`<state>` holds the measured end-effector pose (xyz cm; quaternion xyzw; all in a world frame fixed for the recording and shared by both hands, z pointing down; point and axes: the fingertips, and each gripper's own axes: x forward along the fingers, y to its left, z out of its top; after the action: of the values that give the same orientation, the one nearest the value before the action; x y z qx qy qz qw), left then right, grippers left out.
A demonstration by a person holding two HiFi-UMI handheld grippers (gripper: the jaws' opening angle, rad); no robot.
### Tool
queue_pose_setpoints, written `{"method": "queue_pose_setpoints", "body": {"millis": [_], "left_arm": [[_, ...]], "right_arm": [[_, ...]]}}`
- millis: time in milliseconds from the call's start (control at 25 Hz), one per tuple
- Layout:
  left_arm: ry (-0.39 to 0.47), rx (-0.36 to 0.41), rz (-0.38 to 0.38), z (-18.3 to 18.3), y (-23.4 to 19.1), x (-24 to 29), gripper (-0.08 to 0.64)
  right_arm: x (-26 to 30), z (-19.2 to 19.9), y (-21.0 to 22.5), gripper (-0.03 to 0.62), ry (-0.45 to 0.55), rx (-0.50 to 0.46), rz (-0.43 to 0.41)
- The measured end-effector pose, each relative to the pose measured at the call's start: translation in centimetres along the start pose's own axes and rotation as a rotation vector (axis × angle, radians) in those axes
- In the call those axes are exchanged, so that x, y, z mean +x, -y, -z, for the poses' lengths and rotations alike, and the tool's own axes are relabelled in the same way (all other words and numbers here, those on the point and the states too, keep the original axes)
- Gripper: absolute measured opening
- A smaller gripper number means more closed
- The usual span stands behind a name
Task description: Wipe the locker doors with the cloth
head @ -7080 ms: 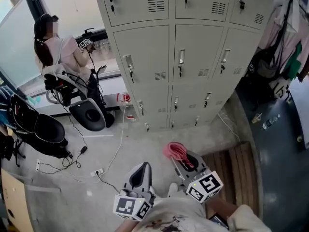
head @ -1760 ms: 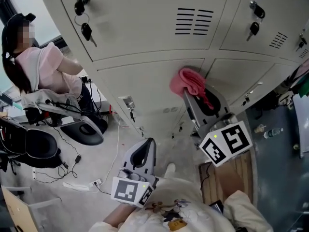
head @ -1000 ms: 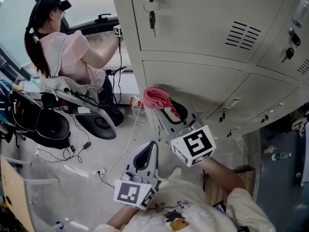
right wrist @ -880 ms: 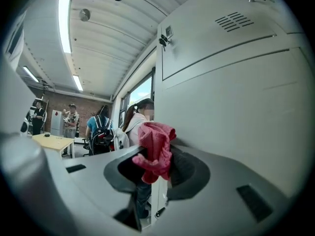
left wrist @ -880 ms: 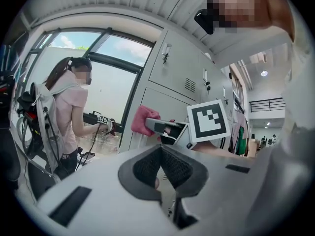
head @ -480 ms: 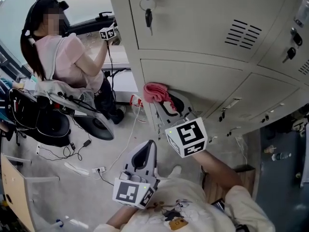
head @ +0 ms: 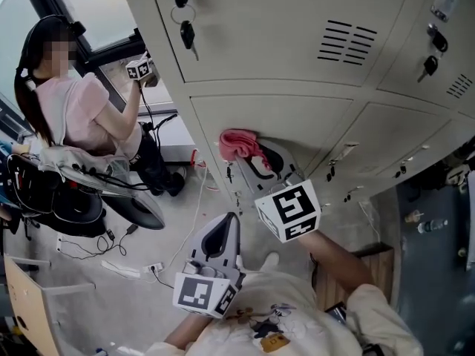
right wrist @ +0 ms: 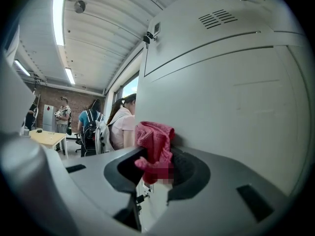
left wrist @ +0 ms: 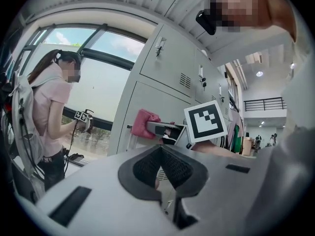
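The right gripper (head: pixel 251 156) reaches up from the lower centre of the head view towards the middle of the frame. Its jaws are closed on the pink cloth (head: pixel 237 142). The cloth bunches out past the jaw tips and lies against the left part of a grey locker door (head: pixel 297 128), just under the seam with the door above. In the right gripper view the cloth (right wrist: pixel 154 141) sits folded between the dark pads at frame centre. The pale door surface (right wrist: pixel 236 112) fills the right half of that view.

The left gripper (head: pixel 225 227) hangs low in the frame, below and left of the right one and well apart from the lockers. Its jaw tips meet, with nothing between them. The left gripper view looks past its own closed tips (left wrist: pixel 160 154) to the cloth (left wrist: pixel 142 122) held against the locker.

A bunch of keys (head: pixel 187 30) hangs from the lock of the upper door. A person in a pink top (head: pixel 74 113) stands at the upper left of the head view, beside the locker bank.
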<state>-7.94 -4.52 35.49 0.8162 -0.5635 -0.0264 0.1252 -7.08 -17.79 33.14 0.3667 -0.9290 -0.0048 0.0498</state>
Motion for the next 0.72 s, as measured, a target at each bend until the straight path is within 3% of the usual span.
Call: {"method": "queue_pose_setpoints", "body": {"millis": [720], "left_arm": [[-0.039,0.009,0.126,0.8,3.0,2.4,0.006]], "right_arm": [[-5.6,0.5,6.3,0.124,0.006,-0.007,0.174]]}}
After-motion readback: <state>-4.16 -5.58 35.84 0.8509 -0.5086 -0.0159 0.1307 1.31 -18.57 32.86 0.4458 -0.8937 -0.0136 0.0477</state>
